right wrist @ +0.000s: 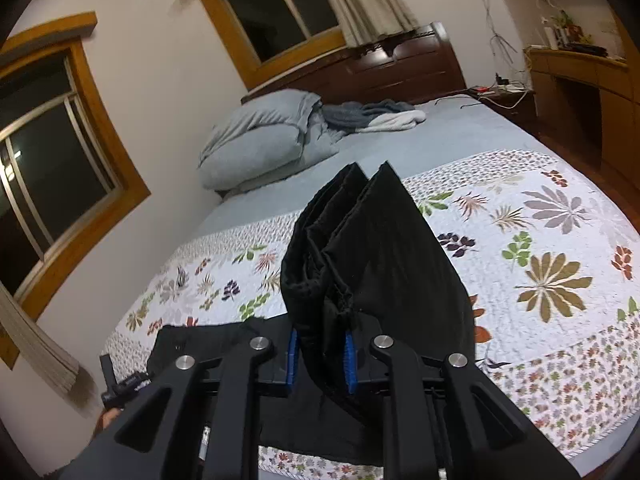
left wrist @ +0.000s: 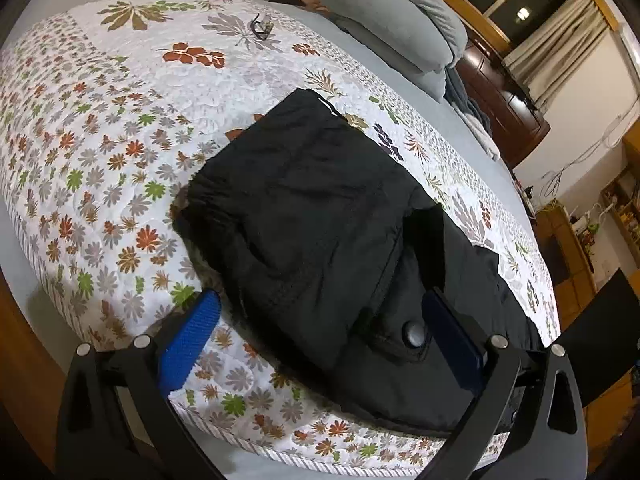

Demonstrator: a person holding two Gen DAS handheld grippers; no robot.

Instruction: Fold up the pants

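Right hand-held gripper (right wrist: 320, 360) pinches a bunched fold of the black pants (left wrist: 320, 216) lifted above the quilt (left wrist: 120, 128), left hand-held gripper (left wrist: 320, 336) gapes over them; soft, light, floppy cloth, best taken at layered edges.

Pants (left wrist: 320, 216) plain black, one dark round button. Quilt (left wrist: 120, 128) under them white, printed with rust, green, grey and brown leaves. Tongs: left (left wrist: 324, 320) and right (right wrist: 320, 360) black frames, blue ribbed pads (left wrist: 188, 340). Beyond the tongs, grey-blue sheet (right wrist: 440, 136), grey pillows (right wrist: 260, 136).
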